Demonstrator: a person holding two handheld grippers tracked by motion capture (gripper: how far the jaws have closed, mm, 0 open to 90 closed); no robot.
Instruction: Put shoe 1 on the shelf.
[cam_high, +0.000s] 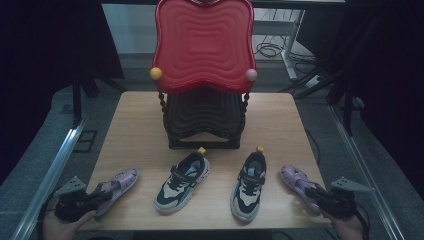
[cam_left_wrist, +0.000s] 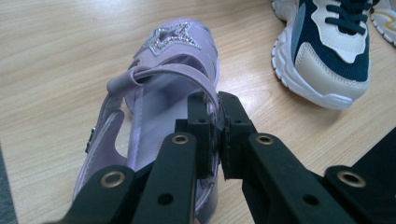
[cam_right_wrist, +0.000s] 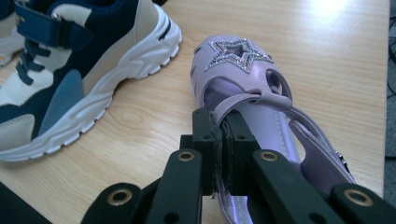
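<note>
High view: left sandal at bench front-left corner, toe pointing up-right; right sandal at front-right corner, toe pointing up-left. Both pale lilac, open-sided. Left claw on heel end of left sandal, right claw on heel end of right sandal; a hand behind each at bottom edge. Two sneakers between the sandals, navy, cream and white, well apart from them. Red-and-black rack at bench rear, centre.

Left gripper view: left sandal flat on bench, glittery star patch on closed toe, cut-outs along sides, strap arching over instep, small buckle on outer side. Left claw pinching the sandal's side wall at strap base, one jaw inside, one outside, nearly pressed together on thin material. Sneaker just beyond, top right.

Right gripper view: right sandal flat on bench, same star patch, same cut-outs, strap crossing instep. Right claw pinching the inner side wall near strap, jaws almost together. Sneaker to the left, near but apart.
</note>
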